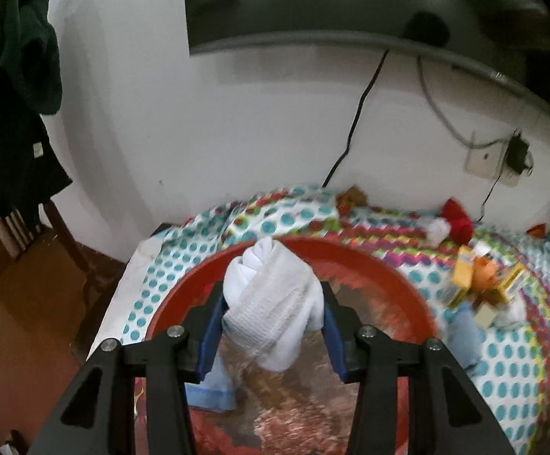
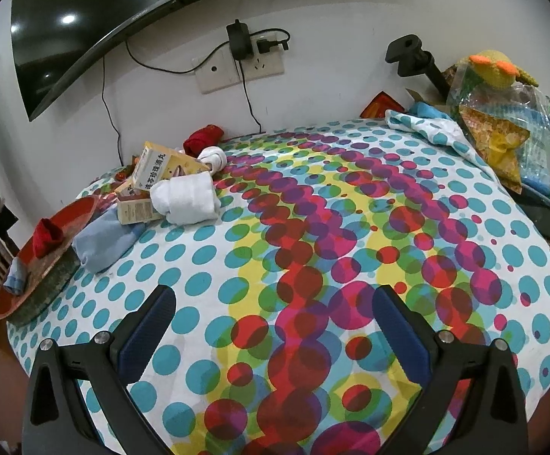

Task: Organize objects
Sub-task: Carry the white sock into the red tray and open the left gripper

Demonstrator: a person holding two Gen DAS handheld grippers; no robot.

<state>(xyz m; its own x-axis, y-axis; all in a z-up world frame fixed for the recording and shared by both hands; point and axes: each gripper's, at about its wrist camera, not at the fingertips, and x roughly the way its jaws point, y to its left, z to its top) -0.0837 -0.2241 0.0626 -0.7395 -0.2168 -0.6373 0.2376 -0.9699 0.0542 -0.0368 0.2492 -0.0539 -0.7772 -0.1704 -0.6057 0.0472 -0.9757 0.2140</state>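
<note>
My left gripper (image 1: 273,299) is shut on a rolled white sock bundle (image 1: 271,299) and holds it above the red round tray (image 1: 407,292). A light blue item (image 1: 214,390) lies in the tray below. In the right wrist view the red tray (image 2: 81,212) sits at the table's left edge with a red sock roll (image 2: 47,237) and a small blue roll (image 2: 15,276) in it. My right gripper (image 2: 271,307) is open and empty over the dotted tablecloth (image 2: 312,227). A white sock roll (image 2: 185,197), a pale blue bundle (image 2: 104,240) and medicine boxes (image 2: 161,168) lie near the tray.
A red cloth roll (image 2: 202,137) and a small white roll (image 2: 212,159) lie at the far table edge. Plastic bags with a knitted toy (image 2: 502,113) pile at the right. A wall socket (image 2: 237,70) with cables and a TV (image 2: 96,19) are behind. A wooden chair (image 1: 17,227) stands left.
</note>
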